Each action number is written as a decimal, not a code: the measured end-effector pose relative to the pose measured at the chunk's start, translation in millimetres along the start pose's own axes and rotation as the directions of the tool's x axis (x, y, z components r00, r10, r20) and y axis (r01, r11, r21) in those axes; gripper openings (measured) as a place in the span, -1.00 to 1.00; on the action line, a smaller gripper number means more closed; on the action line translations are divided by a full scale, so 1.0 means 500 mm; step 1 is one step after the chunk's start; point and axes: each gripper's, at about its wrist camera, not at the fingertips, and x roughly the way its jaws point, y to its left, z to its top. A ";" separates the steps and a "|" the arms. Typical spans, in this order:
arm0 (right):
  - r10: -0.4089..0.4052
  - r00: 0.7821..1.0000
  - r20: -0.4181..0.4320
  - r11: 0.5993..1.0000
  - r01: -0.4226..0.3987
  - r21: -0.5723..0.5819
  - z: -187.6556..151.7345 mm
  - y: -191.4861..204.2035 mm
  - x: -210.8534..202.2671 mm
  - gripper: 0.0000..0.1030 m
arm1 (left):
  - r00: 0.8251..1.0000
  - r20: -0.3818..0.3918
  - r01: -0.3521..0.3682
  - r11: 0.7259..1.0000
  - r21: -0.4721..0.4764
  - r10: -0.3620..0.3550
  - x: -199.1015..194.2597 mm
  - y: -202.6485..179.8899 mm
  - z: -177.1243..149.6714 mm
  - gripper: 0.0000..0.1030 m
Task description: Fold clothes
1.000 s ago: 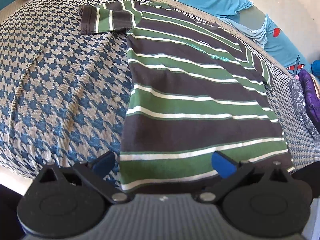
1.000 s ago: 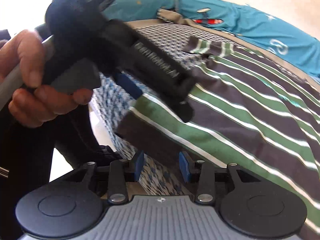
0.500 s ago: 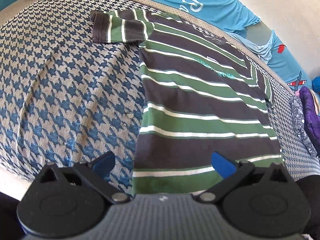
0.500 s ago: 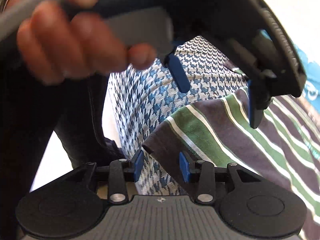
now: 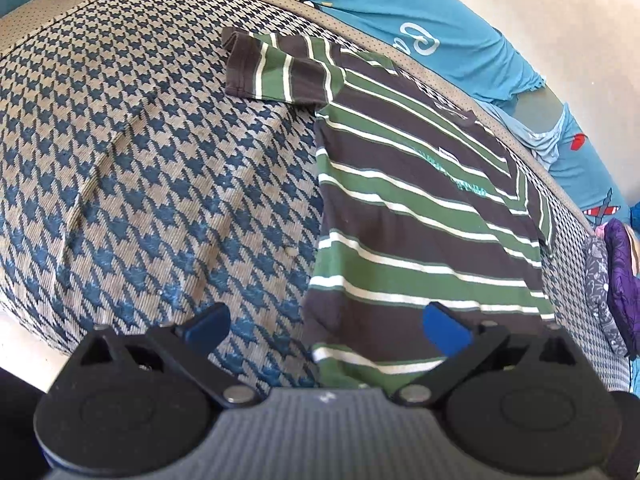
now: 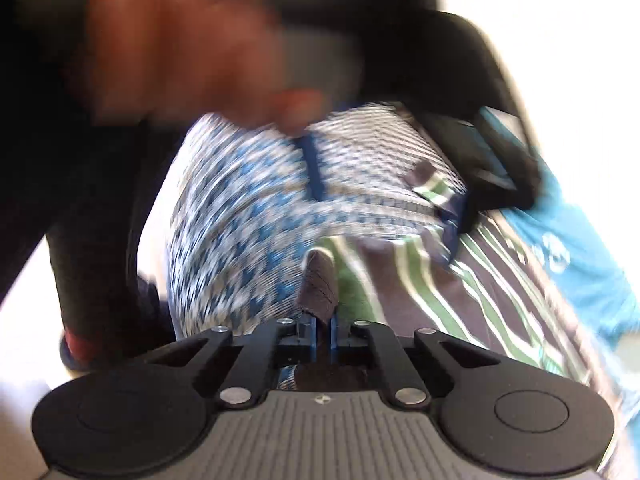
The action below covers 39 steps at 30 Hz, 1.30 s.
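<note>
Shirt (image 5: 420,216) flat on bed (image 5: 140,160) | right gripper (image 6: 323,326) pinching hem corner at bed's near edge | left gripper (image 5: 324,326) spread | step: taking hold | next: left needs its own grip.

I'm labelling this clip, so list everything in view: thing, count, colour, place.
T-shirt: one, brown with green and white stripes, spread flat on the cushion.
Cushion: one, blue and beige houndstooth, under the T-shirt.
Sheet: one, teal with prints, behind the cushion.
Purple cloth: one, purple, at the right edge.
Left gripper: one, black with blue pads, open above the T-shirt's hem.
Right gripper: one, black with blue pads, shut on the hem corner.
Left hand: one, blurred, holding the left gripper.
</note>
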 end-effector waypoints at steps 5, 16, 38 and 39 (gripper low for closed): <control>0.099 0.990 0.099 0.861 -0.135 0.489 -0.003 -0.167 -0.052 -0.90 | 1.000 0.010 0.002 1.000 -0.011 -0.002 0.000 0.005 0.003 0.99; -0.006 0.987 0.161 0.498 -0.137 0.857 -0.095 -0.346 -0.098 -0.89 | 1.000 -0.005 -0.022 0.999 0.037 0.023 0.020 -0.015 -0.003 0.99; -0.050 0.993 0.106 0.386 -0.079 0.919 -0.137 -0.379 -0.070 -0.79 | 0.997 0.039 -0.076 0.993 0.089 0.073 0.120 -0.063 0.089 0.99; -0.073 0.993 0.089 0.402 -0.052 0.914 -0.135 -0.382 -0.070 -0.79 | 0.997 0.035 -0.072 0.992 0.101 0.069 0.125 -0.070 0.091 0.99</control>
